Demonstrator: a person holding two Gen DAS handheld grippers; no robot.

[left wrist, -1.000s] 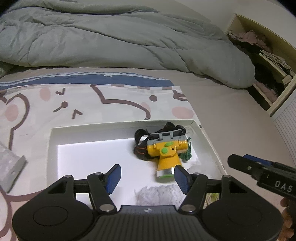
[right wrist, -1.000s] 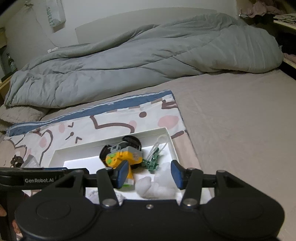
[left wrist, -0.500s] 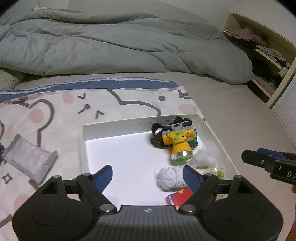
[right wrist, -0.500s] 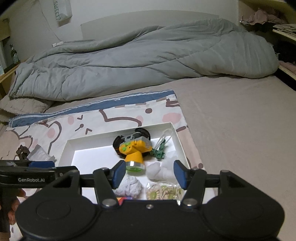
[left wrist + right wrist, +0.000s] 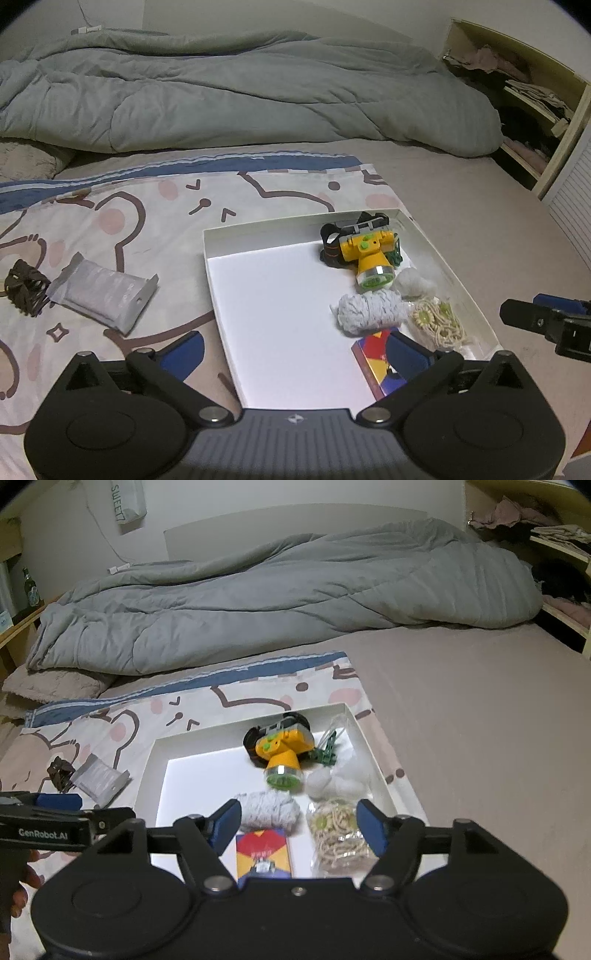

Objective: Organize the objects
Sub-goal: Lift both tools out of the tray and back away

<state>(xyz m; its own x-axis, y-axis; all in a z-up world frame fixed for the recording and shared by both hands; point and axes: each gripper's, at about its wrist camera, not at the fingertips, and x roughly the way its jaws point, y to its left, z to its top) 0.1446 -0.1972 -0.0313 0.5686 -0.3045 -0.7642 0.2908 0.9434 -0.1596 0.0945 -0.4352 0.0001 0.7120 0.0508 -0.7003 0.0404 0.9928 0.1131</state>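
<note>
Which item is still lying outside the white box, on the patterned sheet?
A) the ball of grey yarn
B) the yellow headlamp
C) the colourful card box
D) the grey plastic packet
D: the grey plastic packet lies on the patterned sheet, left of the white box, beside a dark hair clip.

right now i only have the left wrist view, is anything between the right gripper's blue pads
Observer: No. The right gripper holds nothing; its jaws are opening over the near end of the white cardboard tray.
Operator: what's the colourful thing cut off low in my view
Observer: A red, yellow and blue card box, lying flat in the tray.
Operator: anything far back i can't see
Observer: A white bag with printed lettering hangs high up.
</note>
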